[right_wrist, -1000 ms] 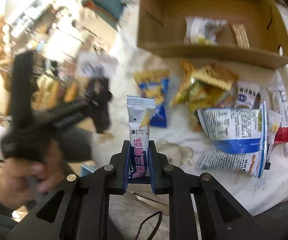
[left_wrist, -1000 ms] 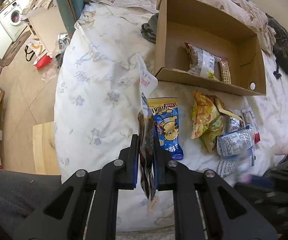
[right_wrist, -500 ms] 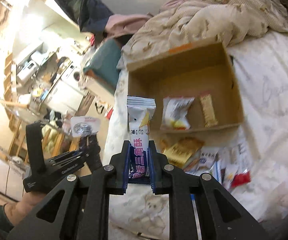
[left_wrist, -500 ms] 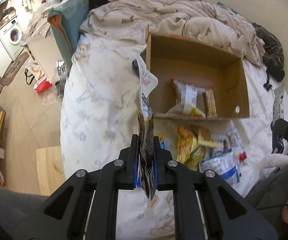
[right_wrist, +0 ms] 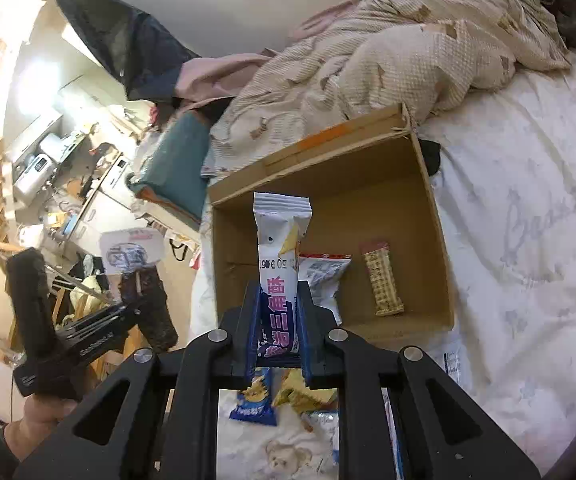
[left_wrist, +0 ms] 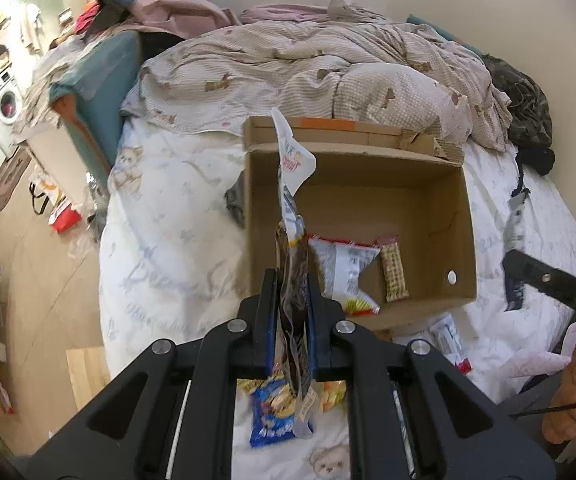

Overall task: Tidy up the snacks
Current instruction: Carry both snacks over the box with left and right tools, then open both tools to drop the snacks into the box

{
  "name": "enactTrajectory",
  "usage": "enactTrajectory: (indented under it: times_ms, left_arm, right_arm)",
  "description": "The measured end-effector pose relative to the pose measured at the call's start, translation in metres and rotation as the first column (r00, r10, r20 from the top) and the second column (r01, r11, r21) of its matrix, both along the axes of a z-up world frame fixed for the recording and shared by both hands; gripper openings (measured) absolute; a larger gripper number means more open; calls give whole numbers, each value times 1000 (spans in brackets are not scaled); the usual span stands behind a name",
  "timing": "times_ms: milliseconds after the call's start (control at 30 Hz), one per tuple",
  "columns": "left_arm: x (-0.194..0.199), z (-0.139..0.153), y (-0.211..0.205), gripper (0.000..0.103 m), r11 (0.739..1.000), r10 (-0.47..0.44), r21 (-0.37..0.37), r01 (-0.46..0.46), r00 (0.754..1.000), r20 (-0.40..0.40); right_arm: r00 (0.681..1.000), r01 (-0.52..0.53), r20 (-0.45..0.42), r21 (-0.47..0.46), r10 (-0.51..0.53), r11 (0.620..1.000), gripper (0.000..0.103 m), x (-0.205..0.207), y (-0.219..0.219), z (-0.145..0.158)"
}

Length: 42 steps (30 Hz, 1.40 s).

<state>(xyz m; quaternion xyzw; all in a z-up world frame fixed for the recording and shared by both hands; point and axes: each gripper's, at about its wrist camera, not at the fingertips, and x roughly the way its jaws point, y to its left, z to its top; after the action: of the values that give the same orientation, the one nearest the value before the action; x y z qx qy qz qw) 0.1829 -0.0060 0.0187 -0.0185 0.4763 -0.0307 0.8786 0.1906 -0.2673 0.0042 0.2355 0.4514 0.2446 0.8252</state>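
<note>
Snack packets fill both claws. Our left gripper (left_wrist: 292, 316) is clamped on a dark packet (left_wrist: 292, 280) with a white top, held edge-on and upright between the pads. Our right gripper (right_wrist: 277, 316) is clamped on a white packet (right_wrist: 279, 256) with pink characters, also upright. Just ahead of and below both claws sits the cardboard box (left_wrist: 460, 216), open-topped on the white bedsheet (left_wrist: 167, 240); a silver pouch (left_wrist: 346, 276) and a checked bar (left_wrist: 394, 274) lie on its floor, side by side. Behind each claw, nearer us, loose packets (right_wrist: 253, 400) lie on the sheet. Our left hand (right_wrist: 37, 420) grips its handle at the lower left of the right view. A beige quilt (left_wrist: 328, 76) lies bunched beyond the box.
</note>
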Motion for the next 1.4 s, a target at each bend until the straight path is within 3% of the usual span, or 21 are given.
enactTrajectory:
  times_ms: [300, 667, 800, 1400]
  left_arm:
    - [38, -28, -18, 9, 999, -33, 42, 34, 999, -20]
    - [63, -70, -12, 9, 989, 15, 148, -14, 1000, -12]
    - [67, -78, -8, 10, 990, 28, 137, -23, 999, -40]
    - [61, -81, -18, 13, 988, 4, 158, 2, 999, -33]
  right_arm:
    - [998, 26, -59, -68, -30, 997, 17, 33, 3, -32]
    - [974, 58, -206, -171, -93, 983, 18, 50, -2, -81]
    - [971, 43, -224, -195, -87, 980, 18, 51, 1, -87]
    - [959, 23, -274, -197, -78, 980, 21, 57, 8, -96]
